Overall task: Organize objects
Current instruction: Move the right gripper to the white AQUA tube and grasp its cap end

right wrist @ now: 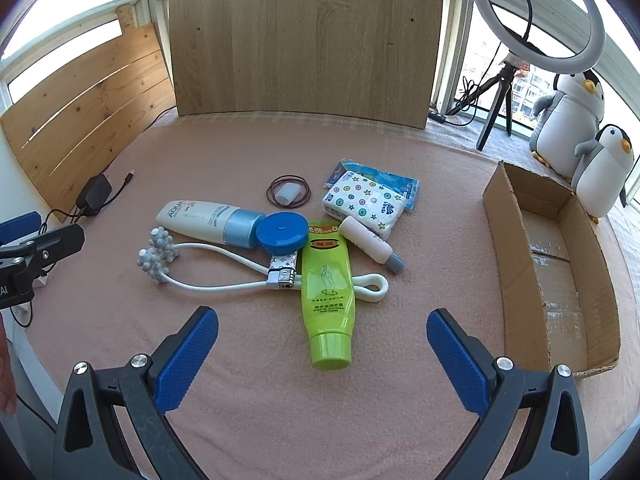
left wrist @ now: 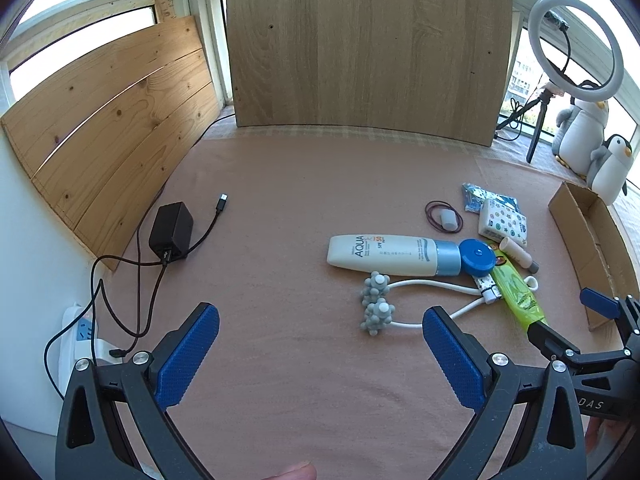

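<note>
A pile of small items lies mid-table on the pink cloth. It holds a white AQUA sunscreen tube, a round blue case, a green hand-cream tube, a white roller massager, a lighter, a tissue pack, a pink stick and hair ties. My right gripper hangs open just in front of the green tube. My left gripper is open, near the massager's left, holding nothing.
An open cardboard box sits at the right. Two plush penguins and a ring light stand behind it. A black charger with cables and a power strip lie at the left. Wooden boards line the back.
</note>
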Motion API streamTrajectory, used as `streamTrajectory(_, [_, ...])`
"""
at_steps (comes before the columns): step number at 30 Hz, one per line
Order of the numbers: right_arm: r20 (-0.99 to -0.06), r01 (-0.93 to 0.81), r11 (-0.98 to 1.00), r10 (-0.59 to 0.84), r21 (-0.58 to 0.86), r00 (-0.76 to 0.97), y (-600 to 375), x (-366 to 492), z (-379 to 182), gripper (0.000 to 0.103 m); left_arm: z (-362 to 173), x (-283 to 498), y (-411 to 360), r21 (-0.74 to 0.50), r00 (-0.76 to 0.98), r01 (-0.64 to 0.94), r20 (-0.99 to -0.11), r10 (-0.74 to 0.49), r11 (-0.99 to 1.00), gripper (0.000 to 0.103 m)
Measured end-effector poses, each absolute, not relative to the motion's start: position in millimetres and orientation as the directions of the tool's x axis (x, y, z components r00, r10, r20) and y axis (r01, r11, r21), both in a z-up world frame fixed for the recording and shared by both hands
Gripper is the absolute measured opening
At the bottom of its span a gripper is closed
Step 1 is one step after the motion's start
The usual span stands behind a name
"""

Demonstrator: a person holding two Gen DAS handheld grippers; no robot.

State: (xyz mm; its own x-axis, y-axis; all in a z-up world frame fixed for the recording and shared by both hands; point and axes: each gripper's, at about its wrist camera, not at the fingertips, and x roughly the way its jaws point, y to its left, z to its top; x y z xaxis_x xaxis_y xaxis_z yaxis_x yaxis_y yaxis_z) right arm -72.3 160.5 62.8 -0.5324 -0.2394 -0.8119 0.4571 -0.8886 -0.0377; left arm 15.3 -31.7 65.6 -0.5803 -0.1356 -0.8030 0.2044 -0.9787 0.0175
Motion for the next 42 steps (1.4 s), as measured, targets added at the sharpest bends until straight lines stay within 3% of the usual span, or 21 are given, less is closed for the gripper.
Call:
streamTrajectory(6, [-0.845, 0.483, -0.874, -0.299, 0.055, -0.444, 140, -104, 32, 0.103, 49, 14, -54, 0.018, -0.546, 0.25, -0.823, -0.156, -0.968, 0.103])
streamTrajectory(17, [-0.856, 0.546, -0.837, -0.307, 0.035, -0.415, 113, -137, 22, 0.101, 27, 6, -84, 0.005, -0.504, 0.309, -0.847, -0.168, -0.951, 0.103])
streamTrajectory(20, [-0.859, 0.603, -0.793, -0.368, 0.09, -0.356, 106, -154, 24, 0.101, 21, 3, -93, -0.001, -0.489, 0.33, -0.856, -0.17, -0.944, 0.103])
streamTrajectory(26, [-0.891, 0.875, -0.472, -0.343, -0.11, -0.297, 40, -168, 23, 0.099, 19, 5, -108, -0.011, -0.482, 0.364, -0.858, -0.178, -0.931, 0.103])
streamTrajectory(34, [-0.961, 0.986, -0.156, -0.26, -0.057, -0.097, -6, -167, -9, 0.076, 17, 12, -128, -0.021, -0.469, 0.421, -0.86, -0.198, -0.907, 0.103])
streamTrajectory(38, [-0.958, 0.983, -0.185, -0.282, 0.003, -0.05, -14, -173, -15, 0.063, 19, 13, -133, -0.018, -0.471, 0.431, -0.857, -0.208, -0.902, 0.103])
streamTrajectory(39, [-0.957, 0.982, -0.188, -0.287, 0.012, -0.043, -15, -174, -14, 0.051, 21, 14, -134, -0.018, -0.473, 0.433, -0.855, -0.211, -0.901, 0.103])
streamTrajectory(40, [-0.955, 0.981, -0.189, -0.295, 0.03, -0.028, -14, -174, -12, 0.046, 22, 15, -135, -0.02, -0.476, 0.435, -0.854, -0.211, -0.9, 0.103])
streamTrajectory(42, [-0.954, 0.98, -0.195, -0.298, 0.05, -0.01, -10, -175, -12, 0.042, 23, 18, -136, -0.022, -0.477, 0.439, -0.853, -0.212, -0.898, 0.103])
